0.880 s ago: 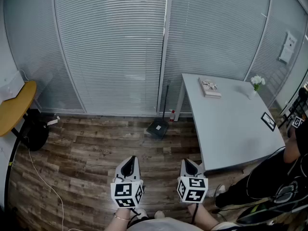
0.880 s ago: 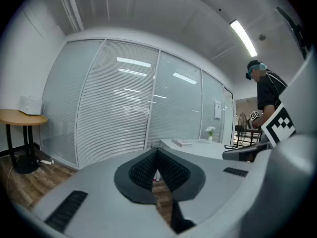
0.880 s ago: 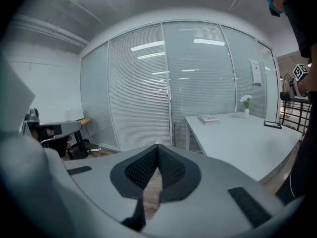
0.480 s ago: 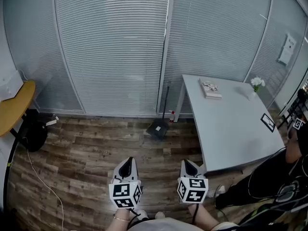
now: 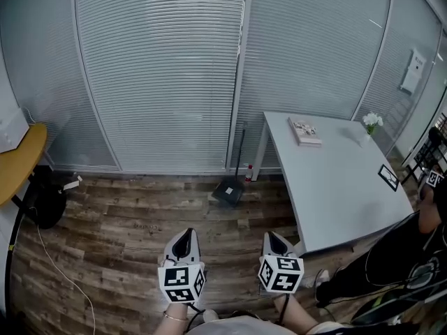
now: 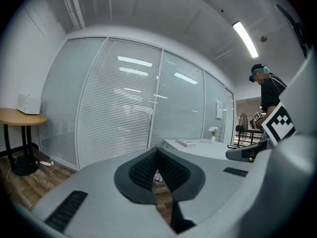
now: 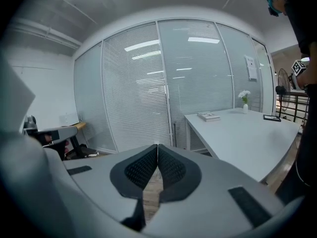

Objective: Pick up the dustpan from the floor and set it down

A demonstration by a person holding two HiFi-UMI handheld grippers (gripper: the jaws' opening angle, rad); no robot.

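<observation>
Wood floor (image 5: 140, 215): dustpan (image 5: 229, 189) by glass wall, black bag (image 5: 45, 204) far left, cable (image 5: 56, 264). Grey desk (image 5: 335, 187) w/ book (image 5: 305, 131), flower vase (image 5: 370, 125).

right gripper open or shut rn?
Shut. In the right gripper view the right gripper shows its jaws meeting at the tips, with nothing between them.

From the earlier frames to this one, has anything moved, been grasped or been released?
Nothing in the scene visibly changed; only the head view drifted slightly. Nothing was grasped or released. The left gripper and right gripper stay shut and empty, low in front of the person. The dustpan still sits untouched on the floor near the table.
</observation>
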